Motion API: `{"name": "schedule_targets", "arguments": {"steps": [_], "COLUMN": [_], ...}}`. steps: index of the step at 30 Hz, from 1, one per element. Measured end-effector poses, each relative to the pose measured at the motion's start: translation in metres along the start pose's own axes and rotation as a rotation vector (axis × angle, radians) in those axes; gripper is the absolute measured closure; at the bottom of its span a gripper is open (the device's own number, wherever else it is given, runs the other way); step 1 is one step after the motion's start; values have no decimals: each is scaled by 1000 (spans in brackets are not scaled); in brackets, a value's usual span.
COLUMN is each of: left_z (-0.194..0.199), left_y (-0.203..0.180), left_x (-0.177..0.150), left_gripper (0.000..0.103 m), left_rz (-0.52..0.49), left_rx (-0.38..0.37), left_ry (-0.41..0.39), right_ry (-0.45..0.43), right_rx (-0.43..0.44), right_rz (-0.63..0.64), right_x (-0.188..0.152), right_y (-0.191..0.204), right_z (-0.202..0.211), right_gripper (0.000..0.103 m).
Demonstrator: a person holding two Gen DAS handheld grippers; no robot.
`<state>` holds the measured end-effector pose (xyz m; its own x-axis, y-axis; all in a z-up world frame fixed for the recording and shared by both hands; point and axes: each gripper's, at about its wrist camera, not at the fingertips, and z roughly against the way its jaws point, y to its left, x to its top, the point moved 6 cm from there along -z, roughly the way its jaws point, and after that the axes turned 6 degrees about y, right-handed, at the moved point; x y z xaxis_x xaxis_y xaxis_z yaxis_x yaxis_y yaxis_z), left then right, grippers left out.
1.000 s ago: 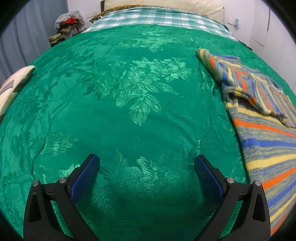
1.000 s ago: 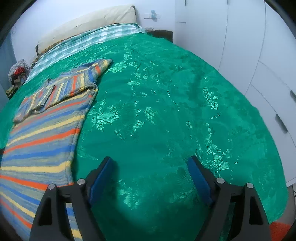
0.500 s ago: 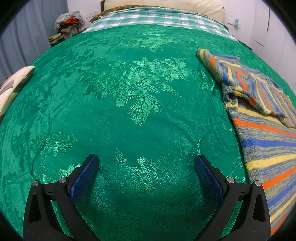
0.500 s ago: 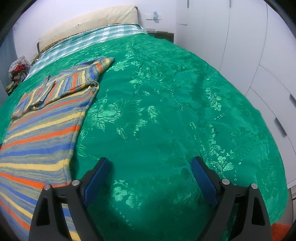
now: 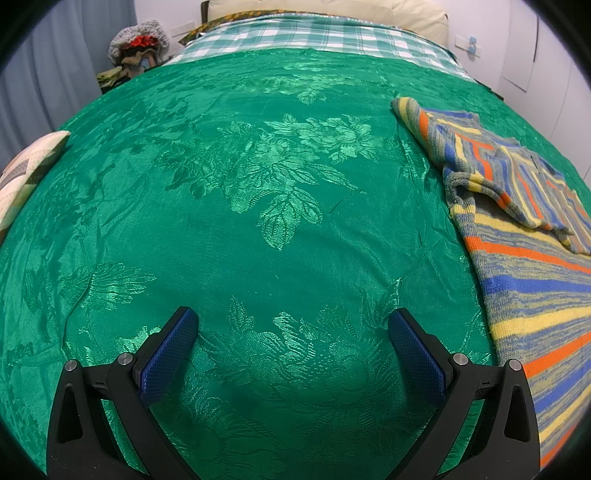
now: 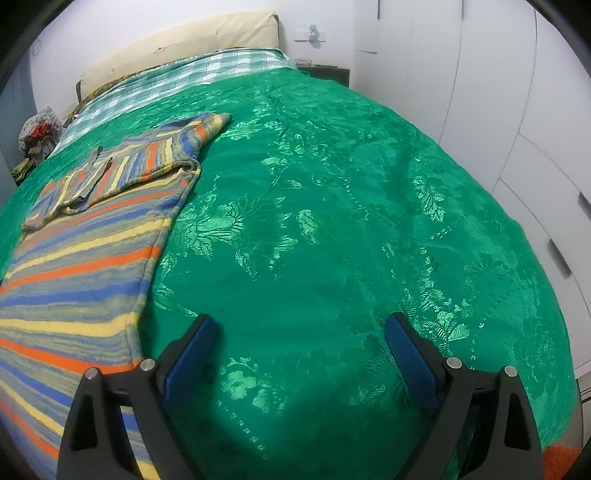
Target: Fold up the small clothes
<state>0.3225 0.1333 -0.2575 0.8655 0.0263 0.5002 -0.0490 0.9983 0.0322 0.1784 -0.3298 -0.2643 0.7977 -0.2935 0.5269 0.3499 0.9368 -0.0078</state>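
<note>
**Both grippers released above the bed, striped sweater lying between them**

Striped knit sweater (image 5: 535,280) spread flat on the green floral bedspread (image 5: 258,206), in bands of orange, blue, yellow and grey. One sleeve (image 5: 491,173) folded across the upper part of the body, its cuff end (image 6: 214,123) pointing toward the head of the bed. Seen at the right edge of the left wrist view and at the left edge of the right wrist view, so placed between the two hands.

Left gripper (image 5: 291,325) released, jaws spread wide over bare bedspread, nothing between the blue pads (image 5: 168,354). Sweater hem just beside its right finger, not touching as far as can be told.

Right gripper (image 6: 299,328) likewise released, jaws having just been opening, only green cloth between them. Left finger (image 6: 188,358) near the sweater's side edge; contact not discernible.

Farther off: green-and-white checked sheet (image 5: 317,35) at the head of the bed, cream pillow (image 6: 177,50) against the wall, heap of clothes (image 5: 136,40) beside the bed on the left, patterned cushion (image 5: 26,173) at the left edge, white wardrobe doors (image 6: 491,96) along the right side.
</note>
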Motion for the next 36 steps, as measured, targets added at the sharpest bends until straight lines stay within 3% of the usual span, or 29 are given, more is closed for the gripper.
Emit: {"name": "schedule_targets", "arguments": {"steps": [36], "left_z": [0], "left_y": [0], "left_x": [0], "left_gripper": [0], "left_rz": [0], "left_rx": [0], "left_ry": [0], "right_ry": [-9], "right_rx": [-10], "right_rz": [19], "right_x": [0], "right_y": [1], "right_z": [-2], "right_gripper": [8]}}
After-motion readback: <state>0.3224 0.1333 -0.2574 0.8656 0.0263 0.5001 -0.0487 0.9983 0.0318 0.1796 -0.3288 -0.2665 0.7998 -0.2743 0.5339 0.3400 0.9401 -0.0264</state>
